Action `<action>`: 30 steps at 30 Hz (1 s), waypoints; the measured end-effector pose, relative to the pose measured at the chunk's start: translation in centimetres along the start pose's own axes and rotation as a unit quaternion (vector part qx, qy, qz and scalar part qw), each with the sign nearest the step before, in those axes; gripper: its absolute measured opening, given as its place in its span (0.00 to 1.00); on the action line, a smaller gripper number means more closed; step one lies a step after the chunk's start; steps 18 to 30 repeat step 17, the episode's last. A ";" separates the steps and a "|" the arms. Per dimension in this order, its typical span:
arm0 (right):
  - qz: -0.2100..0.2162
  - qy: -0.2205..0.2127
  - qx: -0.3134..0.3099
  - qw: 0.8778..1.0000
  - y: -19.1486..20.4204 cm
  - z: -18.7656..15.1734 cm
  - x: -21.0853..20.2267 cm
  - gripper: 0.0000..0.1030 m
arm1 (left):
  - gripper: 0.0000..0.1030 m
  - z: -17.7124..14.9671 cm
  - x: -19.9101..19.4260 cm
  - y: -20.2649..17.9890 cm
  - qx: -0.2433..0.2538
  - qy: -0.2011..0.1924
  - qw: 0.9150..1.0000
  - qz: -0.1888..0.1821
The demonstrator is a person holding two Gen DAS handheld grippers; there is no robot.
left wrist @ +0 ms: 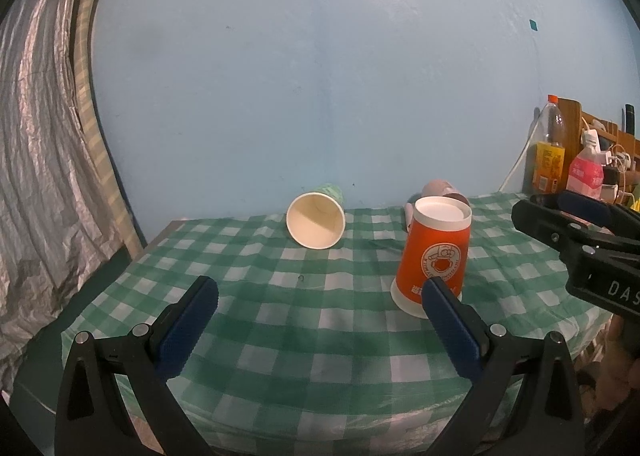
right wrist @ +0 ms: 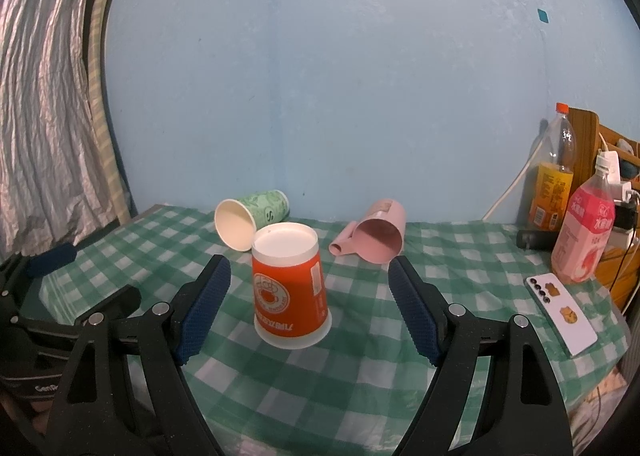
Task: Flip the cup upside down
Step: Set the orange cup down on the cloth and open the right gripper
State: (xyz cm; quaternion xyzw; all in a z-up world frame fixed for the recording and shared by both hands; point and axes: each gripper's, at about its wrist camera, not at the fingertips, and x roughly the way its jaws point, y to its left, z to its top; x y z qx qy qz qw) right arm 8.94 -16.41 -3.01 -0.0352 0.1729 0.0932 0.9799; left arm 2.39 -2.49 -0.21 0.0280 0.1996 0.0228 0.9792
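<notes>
Paper-walled and light, the orange paper cup [right wrist: 290, 288] stood mouth-down near the middle of the checked-cloth table [right wrist: 360, 376]; mid-wall suited gripping gently. Right gripper [right wrist: 308, 308] and left gripper [left wrist: 320, 320] gaped wide, empty.

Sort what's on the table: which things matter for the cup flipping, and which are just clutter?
Job: orange cup, already upside down; green cup and pink mug, both on their sides.

Clutter: phone, two bottles.
</notes>
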 end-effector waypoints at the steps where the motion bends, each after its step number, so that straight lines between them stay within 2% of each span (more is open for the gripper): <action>1: 0.000 0.000 0.000 1.000 0.0 0.0 0.0 0.78 | 1.00 0.0 0.0 0.0 -0.001 0.000 1.000 0.001; 30: -0.001 0.004 0.003 1.000 0.2 -0.2 0.2 0.80 | 1.00 -0.1 0.5 0.1 0.003 0.007 1.000 -0.002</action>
